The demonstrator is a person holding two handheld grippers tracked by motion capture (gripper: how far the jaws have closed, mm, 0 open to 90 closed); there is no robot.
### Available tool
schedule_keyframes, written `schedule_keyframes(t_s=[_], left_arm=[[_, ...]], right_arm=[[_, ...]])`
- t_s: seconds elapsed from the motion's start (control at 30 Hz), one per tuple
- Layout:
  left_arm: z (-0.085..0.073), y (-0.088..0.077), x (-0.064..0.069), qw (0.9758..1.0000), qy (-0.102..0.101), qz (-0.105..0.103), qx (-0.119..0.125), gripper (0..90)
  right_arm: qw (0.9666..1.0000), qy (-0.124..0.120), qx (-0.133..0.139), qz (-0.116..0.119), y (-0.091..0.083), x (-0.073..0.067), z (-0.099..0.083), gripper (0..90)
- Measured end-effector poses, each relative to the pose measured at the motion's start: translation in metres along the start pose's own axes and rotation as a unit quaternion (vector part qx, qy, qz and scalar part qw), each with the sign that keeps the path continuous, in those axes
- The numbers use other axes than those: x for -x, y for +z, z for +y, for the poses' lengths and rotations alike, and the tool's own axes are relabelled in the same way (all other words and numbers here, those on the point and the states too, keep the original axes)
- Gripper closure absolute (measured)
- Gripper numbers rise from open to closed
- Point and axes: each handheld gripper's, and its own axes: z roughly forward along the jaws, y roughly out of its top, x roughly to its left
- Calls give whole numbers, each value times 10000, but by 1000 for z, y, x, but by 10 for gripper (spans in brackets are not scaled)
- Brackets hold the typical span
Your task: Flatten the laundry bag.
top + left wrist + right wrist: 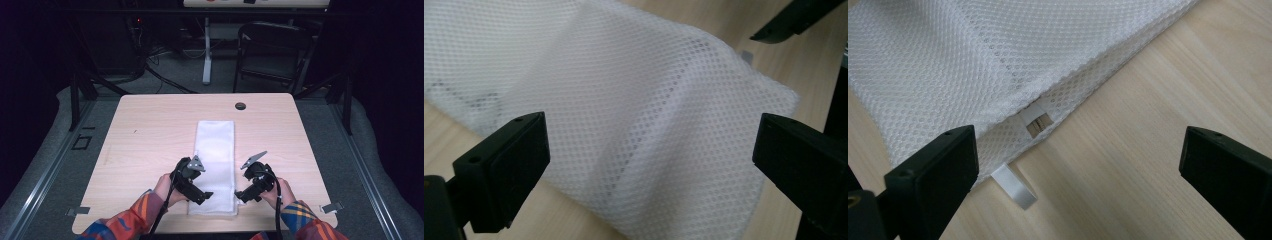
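Lying folded into a long narrow strip down the middle of the light wood table (150,125), the white mesh laundry bag (215,150) runs away from the person, its near end close to the table's front edge. That near end sits between the two grippers, which I judge is why they are placed as they are: one at each near corner, ready to lift or fold the end over.

The left gripper (199,192) hovers over the bag's near left part with its jaws spread wide and nothing between them; in the left gripper view the mesh (639,115) bulges up slightly along a soft crease below the jaws. The right gripper (243,196) is likewise released, jaws well apart, just beside the near right corner. In the right gripper view its jaws straddle the bag's edge (998,65) and bare wood, aimed at the layered hem, where a small white tag (1037,120) sits tucked in the seam and a white loop tab (1014,186) sticks out onto the table.

The small tag shows only faint dark lines; no writing or brand can be read.
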Motion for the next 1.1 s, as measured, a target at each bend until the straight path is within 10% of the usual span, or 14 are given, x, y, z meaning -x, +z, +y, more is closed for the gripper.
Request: schedule_keyframes(t_s=[0.77,1.1], left_arm=[[-1,45,49,9936,971,-289,-491,332],[-4,52,44,9938,959,-244,-509,517]], right_arm=[[9999,35,-126,28,3,-2,-2,48],[9996,44,-260,30,6,-3,-2,138]])
